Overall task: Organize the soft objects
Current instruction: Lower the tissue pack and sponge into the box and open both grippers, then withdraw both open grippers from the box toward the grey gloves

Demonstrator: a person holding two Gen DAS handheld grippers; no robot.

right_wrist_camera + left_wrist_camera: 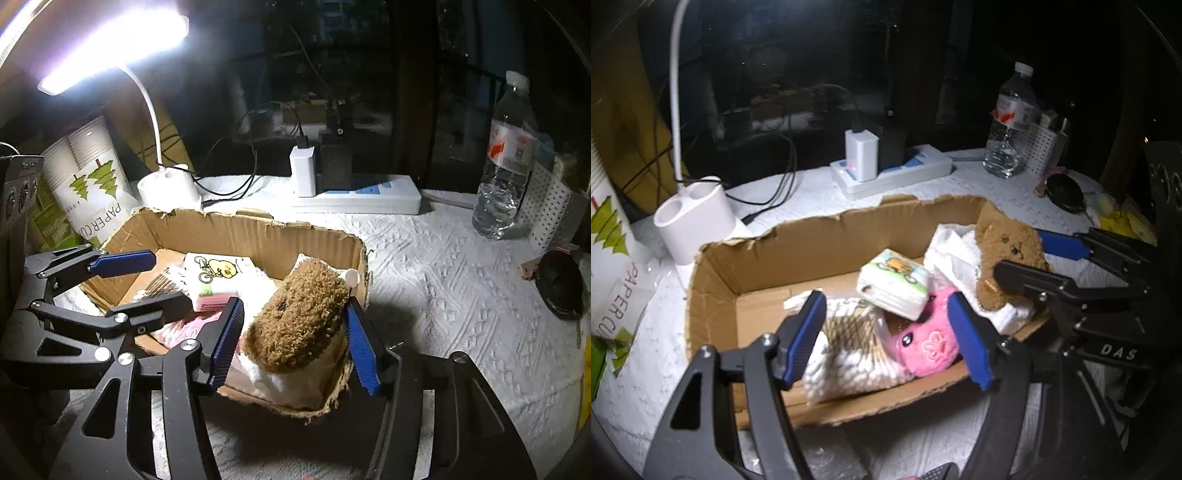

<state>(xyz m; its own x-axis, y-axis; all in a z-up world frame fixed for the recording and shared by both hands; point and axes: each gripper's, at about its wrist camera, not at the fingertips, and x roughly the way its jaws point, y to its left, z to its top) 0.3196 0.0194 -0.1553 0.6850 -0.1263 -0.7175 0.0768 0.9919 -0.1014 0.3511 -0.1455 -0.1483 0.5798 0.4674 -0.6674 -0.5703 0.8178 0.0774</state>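
A torn cardboard box [798,240] [258,236] holds the soft things. In it lie a pink plush [927,343], a white and brown knitted cloth [849,343], a tissue pack with a bicycle print [894,284] [218,277], white cloth [953,251] and a brown teddy [1004,254] [299,314]. My left gripper [886,339] is open above the pink plush and knitted cloth, holding nothing. My right gripper [291,339] is open with its fingers on either side of the teddy at the box's right end; I cannot tell whether the pads touch it.
A white lamp base [694,221] [170,188] and a paper-cup sleeve [88,184] stand left of the box. A power strip with chargers [890,166] [354,192] lies behind it. A water bottle [1008,122] [506,158], a perforated white holder [550,210] and a black round object [561,284] are at the right.
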